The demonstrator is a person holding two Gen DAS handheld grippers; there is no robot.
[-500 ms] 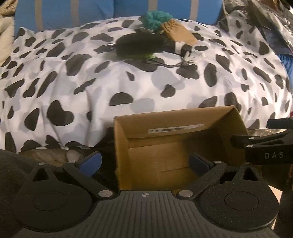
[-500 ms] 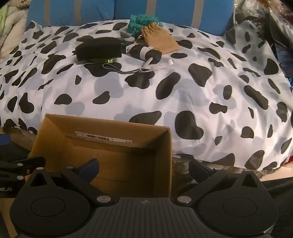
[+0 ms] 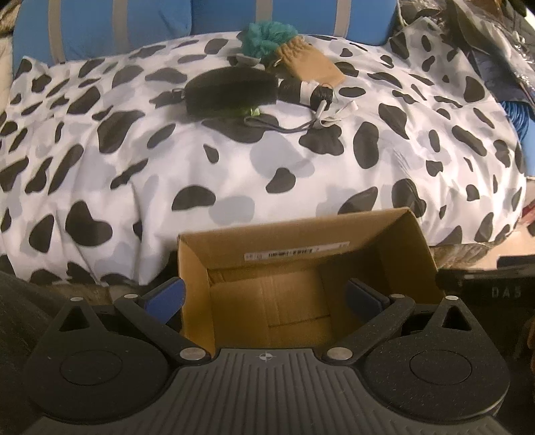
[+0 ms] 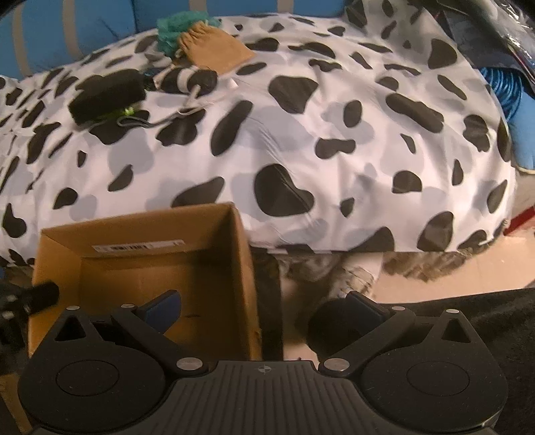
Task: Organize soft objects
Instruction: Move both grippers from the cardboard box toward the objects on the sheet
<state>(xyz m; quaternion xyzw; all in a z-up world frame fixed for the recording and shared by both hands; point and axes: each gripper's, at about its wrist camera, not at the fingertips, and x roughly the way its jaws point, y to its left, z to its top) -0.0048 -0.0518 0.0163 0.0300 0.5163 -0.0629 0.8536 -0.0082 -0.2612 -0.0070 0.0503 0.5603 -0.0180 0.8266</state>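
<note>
One box [image 3: 394,247], four soft items [image 3: 230,90]

Right gripper [image 4: 264,309] points downward, 2 blue-padded fingers [image 4: 164,306] spread wide, nothing between them. Its left finger hangs over an open brown cardboard box [image 4: 245,267], its right finger outside it. Beyond lies a white quilt with black cow spots [image 4: 334,134]. At its far side, clustered: a black fuzzy pouch [image 4: 107,93], a tan drawstring bag [image 4: 214,47], a teal mesh puff [image 4: 170,26].

Duvet [image 3: 234,174] white, black-grey cow spots; box [image 3: 411,241] brown; pouf [image 3: 267,36] teal.
</note>
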